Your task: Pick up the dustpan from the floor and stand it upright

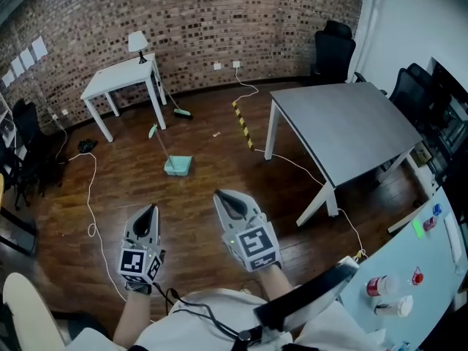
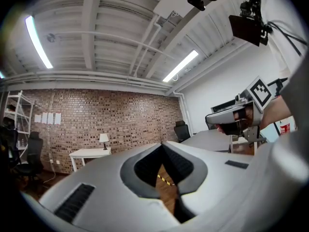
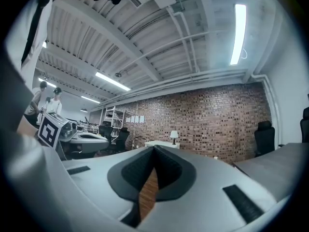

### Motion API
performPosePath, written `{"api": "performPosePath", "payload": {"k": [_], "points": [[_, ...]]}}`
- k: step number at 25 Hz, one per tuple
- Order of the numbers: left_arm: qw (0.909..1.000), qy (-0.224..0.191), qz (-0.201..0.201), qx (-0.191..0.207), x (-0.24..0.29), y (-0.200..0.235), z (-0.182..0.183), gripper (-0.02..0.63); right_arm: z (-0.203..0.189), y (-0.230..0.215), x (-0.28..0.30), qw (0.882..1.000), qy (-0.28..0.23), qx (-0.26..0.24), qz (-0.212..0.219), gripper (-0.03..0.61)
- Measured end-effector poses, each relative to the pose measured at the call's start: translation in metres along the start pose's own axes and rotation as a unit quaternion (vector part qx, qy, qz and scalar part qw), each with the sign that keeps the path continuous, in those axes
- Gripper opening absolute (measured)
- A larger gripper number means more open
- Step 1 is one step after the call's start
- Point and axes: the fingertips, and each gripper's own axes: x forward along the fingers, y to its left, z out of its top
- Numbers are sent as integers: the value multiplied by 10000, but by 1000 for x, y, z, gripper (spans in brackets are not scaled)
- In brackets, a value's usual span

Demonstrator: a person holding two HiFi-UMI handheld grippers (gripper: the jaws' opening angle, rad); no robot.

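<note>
The teal dustpan (image 1: 178, 166) is shown on the wooden floor (image 1: 212, 167) in the middle of the room. Its thin long handle is seen running from the pan toward the white table (image 1: 121, 81); whether the pan lies flat or is tilted cannot be told from the head view. The dustpan is well apart from both grippers and is touched by neither.

Nearer the camera, the left gripper (image 1: 151, 210) and the right gripper (image 1: 221, 195) are held side by side above the floor, both pointed toward the dustpan. In the left gripper view the jaws are seen brought together at their tips, with nothing between them. In the right gripper view the jaws are likewise closed tip to tip and empty. A marker cube (image 1: 256, 244) is carried on the back of the right gripper.

Beyond the dustpan, a broom (image 1: 182, 112) with a green head is seen beside a leg of the white table, on which a small lamp (image 1: 137, 42) stands. A yellow-and-black striped strip (image 1: 243, 123) is laid on the floor between the white table and the grey table (image 1: 344, 126) at the right. A white cable (image 1: 91, 189) is trailed across the floor at the left. The room is closed at the back by a brick wall (image 1: 205, 20).
</note>
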Motion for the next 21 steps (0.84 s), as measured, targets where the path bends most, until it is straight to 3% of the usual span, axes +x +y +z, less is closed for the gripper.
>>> {"api": "performPosePath", "payload": {"k": [13, 21], "points": [[9998, -109, 144, -129, -1, 9, -1, 6, 6, 0, 7, 9999, -122, 46, -97, -20], [9997, -216, 28, -70, -3, 12, 9, 6, 9, 9, 17, 9999, -124, 44, -110, -20]]}}
